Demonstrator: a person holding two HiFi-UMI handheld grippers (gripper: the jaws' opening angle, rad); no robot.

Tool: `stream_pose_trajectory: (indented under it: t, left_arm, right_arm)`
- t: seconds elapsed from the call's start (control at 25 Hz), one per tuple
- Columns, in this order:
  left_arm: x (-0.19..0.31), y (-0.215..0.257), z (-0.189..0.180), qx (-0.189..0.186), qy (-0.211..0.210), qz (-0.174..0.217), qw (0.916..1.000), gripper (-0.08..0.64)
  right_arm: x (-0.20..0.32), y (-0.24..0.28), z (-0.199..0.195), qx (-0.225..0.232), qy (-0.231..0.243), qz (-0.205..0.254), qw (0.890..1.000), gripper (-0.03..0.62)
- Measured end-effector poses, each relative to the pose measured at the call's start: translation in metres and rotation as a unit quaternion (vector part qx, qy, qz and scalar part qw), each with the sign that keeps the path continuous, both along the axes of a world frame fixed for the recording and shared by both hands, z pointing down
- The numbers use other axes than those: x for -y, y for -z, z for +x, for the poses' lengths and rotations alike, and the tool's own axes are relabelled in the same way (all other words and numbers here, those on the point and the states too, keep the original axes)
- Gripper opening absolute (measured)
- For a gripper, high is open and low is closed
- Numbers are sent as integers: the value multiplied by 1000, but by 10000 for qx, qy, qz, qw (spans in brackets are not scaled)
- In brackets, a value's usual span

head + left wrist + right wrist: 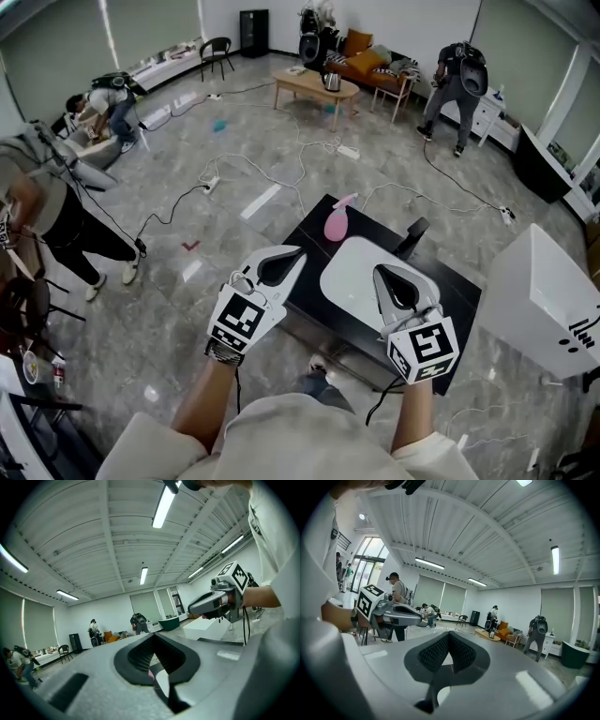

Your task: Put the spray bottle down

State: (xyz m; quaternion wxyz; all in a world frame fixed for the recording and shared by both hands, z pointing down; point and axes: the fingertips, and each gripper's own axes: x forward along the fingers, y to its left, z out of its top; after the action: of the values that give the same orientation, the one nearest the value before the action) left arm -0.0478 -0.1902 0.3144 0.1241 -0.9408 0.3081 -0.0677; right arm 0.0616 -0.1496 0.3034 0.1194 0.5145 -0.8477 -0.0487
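Looking down from the head view, we find the pink plastic spray bottle [336, 223] standing on the far edge of the low black rectangular table [461, 292], apart from both tools. We hold the left hand-held gripper [286, 258] above the table's near left side; the bottle sits beyond its tips and a little to their right, near but not touching. We hold the right hand-held gripper [386, 277] over a white rounded slab [349, 272] that lies on the table; from this one the bottle is farther off, past the slab's far left end. In the left gripper view we see the ribbed dark pads pressed together at their tips, clenched on nothing; in the right gripper view the pads likewise meet at the tips, closed and empty; each of these views shows the other gripper held alongside at about the same height, both pointing roughly level across the room.
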Motion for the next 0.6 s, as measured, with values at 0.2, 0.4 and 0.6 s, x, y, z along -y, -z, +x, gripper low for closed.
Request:
stream_pose_trajectory:
  t: [0.2, 0.4, 0.6]
  left_arm:
    - [0, -2, 1, 26, 3, 19, 10000, 3]
    - [-1, -1, 1, 46, -26, 55, 10000, 3]
    - [-3, -4, 4, 67, -49, 31, 10000, 3]
  right_arm:
    - [1, -1, 2, 38, -43, -31, 10000, 6]
    - [1, -1, 3, 64, -56, -37, 10000, 6]
    - [-3, 0, 6, 63, -85, -31, 9999, 6]
